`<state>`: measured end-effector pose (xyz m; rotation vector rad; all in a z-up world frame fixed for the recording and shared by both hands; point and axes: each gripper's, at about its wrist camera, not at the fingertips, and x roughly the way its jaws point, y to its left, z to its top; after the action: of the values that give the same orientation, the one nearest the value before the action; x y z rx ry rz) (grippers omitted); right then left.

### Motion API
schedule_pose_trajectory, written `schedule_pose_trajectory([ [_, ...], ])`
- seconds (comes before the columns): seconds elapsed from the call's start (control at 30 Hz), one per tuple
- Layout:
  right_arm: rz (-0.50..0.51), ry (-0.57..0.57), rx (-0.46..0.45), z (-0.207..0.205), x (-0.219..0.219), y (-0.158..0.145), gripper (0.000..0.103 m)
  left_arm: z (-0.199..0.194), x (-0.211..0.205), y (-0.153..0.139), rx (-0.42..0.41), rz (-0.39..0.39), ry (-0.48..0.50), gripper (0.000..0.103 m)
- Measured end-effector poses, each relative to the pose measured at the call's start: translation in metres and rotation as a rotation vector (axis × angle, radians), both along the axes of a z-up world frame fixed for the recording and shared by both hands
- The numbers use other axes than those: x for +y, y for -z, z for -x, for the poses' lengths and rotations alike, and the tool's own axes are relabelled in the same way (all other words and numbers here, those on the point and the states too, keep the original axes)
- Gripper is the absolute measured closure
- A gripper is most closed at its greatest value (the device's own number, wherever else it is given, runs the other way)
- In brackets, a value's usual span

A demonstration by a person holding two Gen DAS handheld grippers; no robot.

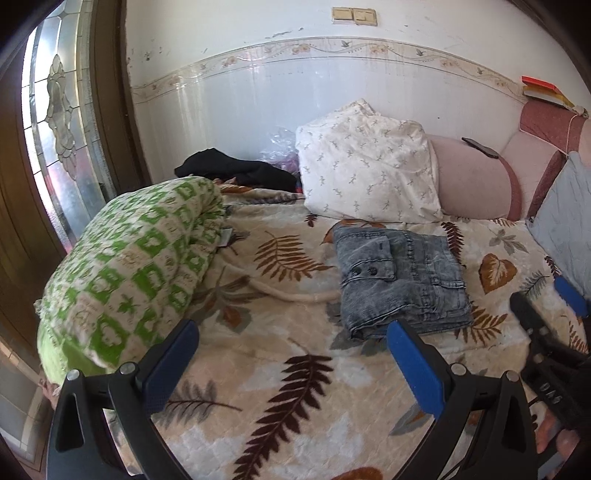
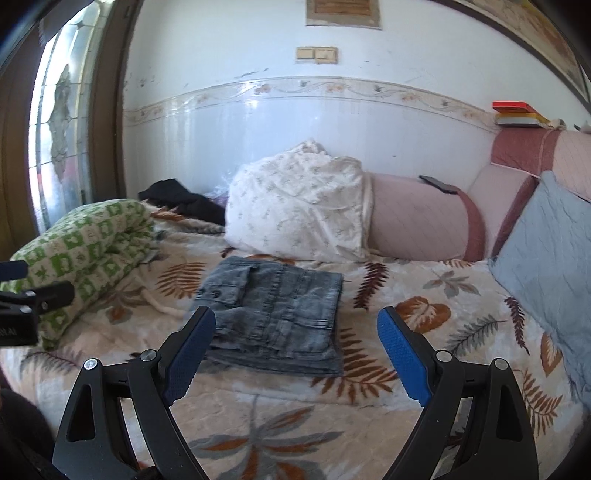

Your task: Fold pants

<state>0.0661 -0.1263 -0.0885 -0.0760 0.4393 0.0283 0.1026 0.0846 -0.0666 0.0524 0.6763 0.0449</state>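
Folded grey jeans (image 1: 400,277) lying flat on the leaf-print blanket (image 1: 280,387), just in front of the white flowered pillow (image 1: 365,166), with a buttoned pocket flap facing up near the left edge. Left gripper (image 1: 291,354) hovering over the blanket on the near side of the jeans, jaws spread wide, nothing between the blue pads, the right pad's tip overlapping the jeans' near edge in the left wrist view, contact not clear. Right gripper (image 2: 295,343) likewise gaping wide and empty, hanging over the jeans' near edge, left pad in front of the denim, touching or apart impossible to tell. Rolled green-and-white quilt (image 1: 129,266) left of the jeans, well apart. Black garment (image 1: 236,168) behind the quilt, left of the pillow, against the wall. Pink bolster (image 1: 476,177) right of the pillow, a dark phone (image 1: 480,147) resting on top. Light blue cushion (image 2: 546,251) far right of the jeans. Stack of books (image 2: 517,114), orange on top, on the headboard ledge beyond the bolster. Two yellowed wall switches (image 1: 354,15) high above the pillow. Glass-panelled door (image 1: 55,122) far left of the quilt. White lettering on the right gripper's black body at the right rim of the left wrist view, upside down and not legible; another fragment on the left gripper's body at the left rim of the right wrist view, too small to read.
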Motion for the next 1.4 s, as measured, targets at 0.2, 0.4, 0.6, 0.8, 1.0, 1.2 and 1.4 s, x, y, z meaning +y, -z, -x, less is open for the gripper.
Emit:
schedule_pose_trajectory([
  [0.2, 0.011, 0.022, 0.032, -0.012, -0.007, 0.014, 0.013, -0.012, -0.014, -0.001, 0.001, 0.006, 0.02, 0.0],
  [0.4, 0.001, 0.032, 0.039, -0.017, -0.011, 0.018, 0.013, -0.018, -0.019, -0.002, -0.005, 0.014, 0.03, 0.0],
  [0.6, 0.013, 0.042, 0.025, -0.017, -0.011, 0.018, 0.013, -0.022, -0.017, 0.001, 0.001, 0.028, 0.022, 0.0],
  [0.8, 0.019, 0.046, 0.029, -0.019, -0.01, 0.02, 0.013, -0.022, -0.016, 0.001, 0.001, 0.028, 0.018, 0.0],
  [1.0, 0.02, 0.042, 0.031, -0.019, -0.01, 0.021, 0.013, -0.022, -0.016, 0.002, 0.004, 0.03, 0.018, 0.0],
  [1.2, 0.012, 0.041, 0.027, -0.019, -0.01, 0.021, 0.013, -0.022, -0.015, 0.004, 0.004, 0.026, 0.015, 0.0],
  [1.4, 0.011, 0.037, 0.022, -0.019, -0.008, 0.021, 0.013, -0.021, -0.014, 0.005, 0.008, 0.033, 0.013, 0.0],
])
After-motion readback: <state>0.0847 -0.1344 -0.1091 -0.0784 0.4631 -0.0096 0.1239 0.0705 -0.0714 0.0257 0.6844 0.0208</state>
